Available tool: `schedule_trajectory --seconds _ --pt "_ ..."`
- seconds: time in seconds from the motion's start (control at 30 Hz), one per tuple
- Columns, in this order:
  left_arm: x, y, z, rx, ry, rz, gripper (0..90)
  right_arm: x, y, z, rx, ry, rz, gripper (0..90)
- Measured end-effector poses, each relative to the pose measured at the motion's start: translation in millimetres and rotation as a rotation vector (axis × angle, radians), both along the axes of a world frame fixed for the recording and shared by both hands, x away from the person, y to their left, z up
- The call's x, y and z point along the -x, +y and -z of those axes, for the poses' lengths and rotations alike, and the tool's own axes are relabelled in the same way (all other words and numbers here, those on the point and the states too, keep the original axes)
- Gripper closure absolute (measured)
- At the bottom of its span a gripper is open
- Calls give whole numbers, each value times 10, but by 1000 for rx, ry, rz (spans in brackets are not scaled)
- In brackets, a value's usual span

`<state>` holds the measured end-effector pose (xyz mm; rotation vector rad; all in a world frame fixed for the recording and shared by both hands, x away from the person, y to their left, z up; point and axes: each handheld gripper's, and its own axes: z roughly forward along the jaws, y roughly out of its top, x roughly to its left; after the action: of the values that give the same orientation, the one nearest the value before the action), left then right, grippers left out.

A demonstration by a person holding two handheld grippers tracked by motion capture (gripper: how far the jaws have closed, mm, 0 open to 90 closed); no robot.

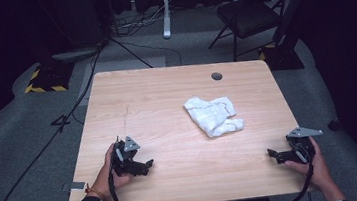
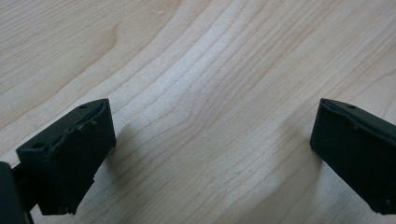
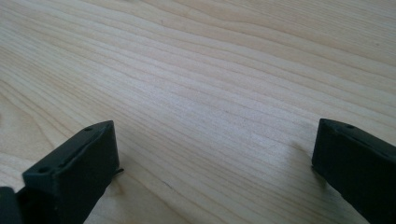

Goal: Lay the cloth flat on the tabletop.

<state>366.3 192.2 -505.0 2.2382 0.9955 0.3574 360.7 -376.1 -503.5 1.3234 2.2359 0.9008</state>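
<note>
A crumpled white cloth (image 1: 214,115) lies right of the middle of the light wooden table (image 1: 167,106). My left gripper (image 1: 148,165) rests low over the table's near left part, held by a hand, its tips pointing right. It is open, its two black jaws wide apart over bare wood (image 2: 210,140). My right gripper (image 1: 271,155) sits near the front right corner, pointing left, also open with bare wood (image 3: 215,140) between its jaws. Both grippers are well apart from the cloth and hold nothing.
A round grey grommet (image 1: 216,76) sits near the table's far edge. Beyond the table stand a black folding chair (image 1: 248,15) and a white frame leg (image 1: 165,11). Cables (image 1: 59,128) run across the grey floor on the left.
</note>
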Motion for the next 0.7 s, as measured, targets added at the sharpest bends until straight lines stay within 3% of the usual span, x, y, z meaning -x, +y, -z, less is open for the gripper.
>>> schedule_trajectory --seconds 0.13,0.17,0.2,0.3,0.33,0.7 --pt "-10 12 -1 1 2 39 3 -4 -1 -16 2 1 8 60" --pt "-12 19 0 1 -1 49 3 -12 10 -34 -1 -5 3 152" --pt "-12 20 0 1 -1 50 3 -16 23 -46 -2 -9 -4 181" --pt "-8 21 -1 -1 -1 47 3 -40 75 -65 17 -10 -16 164" --pt "2 23 -1 0 2 42 4 -68 133 -98 12 -26 -38 206" --pt "25 32 0 0 -1 31 4 -289 488 -354 -44 -104 -156 318"
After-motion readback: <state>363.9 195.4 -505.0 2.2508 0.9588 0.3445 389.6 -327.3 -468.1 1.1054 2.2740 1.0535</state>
